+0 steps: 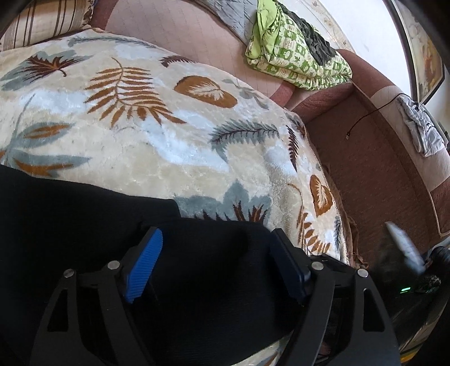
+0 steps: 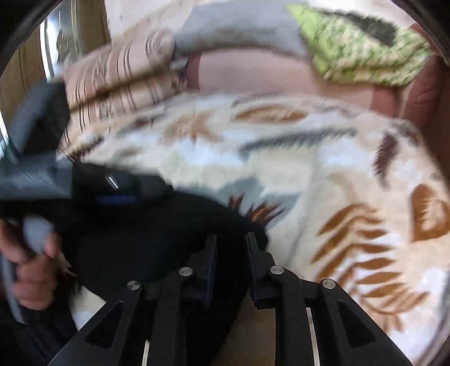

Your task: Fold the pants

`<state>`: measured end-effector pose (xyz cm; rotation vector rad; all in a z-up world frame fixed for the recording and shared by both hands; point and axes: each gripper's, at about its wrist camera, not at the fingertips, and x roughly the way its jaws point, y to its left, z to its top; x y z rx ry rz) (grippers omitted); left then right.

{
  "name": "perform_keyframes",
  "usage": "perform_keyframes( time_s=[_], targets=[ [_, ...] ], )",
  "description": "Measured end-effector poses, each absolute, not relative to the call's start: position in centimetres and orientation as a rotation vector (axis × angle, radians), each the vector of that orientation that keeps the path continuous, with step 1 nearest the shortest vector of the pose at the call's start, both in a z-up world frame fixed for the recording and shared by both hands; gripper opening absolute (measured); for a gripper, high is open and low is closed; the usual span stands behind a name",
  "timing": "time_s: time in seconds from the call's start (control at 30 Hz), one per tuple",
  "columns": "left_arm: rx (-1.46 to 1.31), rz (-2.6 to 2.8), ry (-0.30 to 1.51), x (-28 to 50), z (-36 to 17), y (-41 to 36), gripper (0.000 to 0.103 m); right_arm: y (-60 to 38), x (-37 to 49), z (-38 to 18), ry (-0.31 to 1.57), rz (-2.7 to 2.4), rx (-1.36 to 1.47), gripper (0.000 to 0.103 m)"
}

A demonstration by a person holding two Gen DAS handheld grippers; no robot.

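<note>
The black pants [image 1: 84, 214] lie on a plush leaf-patterned blanket [image 1: 157, 135]. My left gripper [image 1: 216, 239] is open, its blue-padded fingers [image 1: 146, 261] spread wide over a raised fold of the black cloth. In the blurred right wrist view the pants [image 2: 157, 225] lie at lower left. My right gripper [image 2: 231, 239] has its jaws close together with black cloth between them, at the pants' right edge. The left gripper's body and the hand holding it [image 2: 31, 253] show at far left.
A folded green patterned quilt [image 1: 298, 53] lies at the bed's far side. A striped pillow [image 1: 47, 19] sits at top left. The blanket's edge [image 1: 340, 225] drops to a brown carpet [image 1: 377, 174] on the right, with a cable and a grey garment [image 1: 422, 129].
</note>
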<state>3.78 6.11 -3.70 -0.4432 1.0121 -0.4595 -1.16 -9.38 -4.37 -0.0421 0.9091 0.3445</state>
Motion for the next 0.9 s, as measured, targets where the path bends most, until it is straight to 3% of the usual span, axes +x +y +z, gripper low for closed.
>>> perform_keyframes(
  time_s=[0.17, 0.27, 0.33, 0.4, 0.5, 0.67, 0.8, 0.9],
  targets=[
    [-0.464, -0.474, 1.001, 3.8, -3.5, 6.0, 0.085, -10.2, -1.2, -4.4, 0.915, 0.337, 0.005, 0.018],
    [-0.455, -0.474, 0.982, 3.4, -3.1, 6.0, 0.086, -11.3, -1.2, -2.6, 0.934, 0.338, 0.043, 0.024],
    [-0.493, -0.487, 0.961, 3.2, -2.8, 6.5, 0.086, -12.4, -1.5, -0.7, 0.931, 0.331, 0.062, 0.031],
    [-0.556, -0.5, 0.924, 3.0, -2.3, 7.4, 0.086, -14.0, -2.0, 0.8, 0.949, 0.337, 0.095, 0.045],
    [-0.625, -0.527, 0.852, 2.6, -1.1, 8.6, 0.086, -16.1, -3.6, 1.2, 0.94, 0.375, 0.208, 0.055],
    [-0.719, -0.58, 0.732, -0.3, 2.9, 13.8, 0.087, -17.3, -4.8, 0.1, 0.96, 0.343, 0.349, 0.055],
    [-0.758, -0.47, 0.653, -4.7, 5.5, 22.3, 0.103, -16.4, -5.6, 1.1, 0.912, 0.386, 0.276, 0.055],
    [-0.806, -0.33, 0.619, -7.8, 4.9, 28.6, 0.103, -16.0, -5.8, 1.0, 0.918, 0.405, 0.26, 0.055]
  ],
)
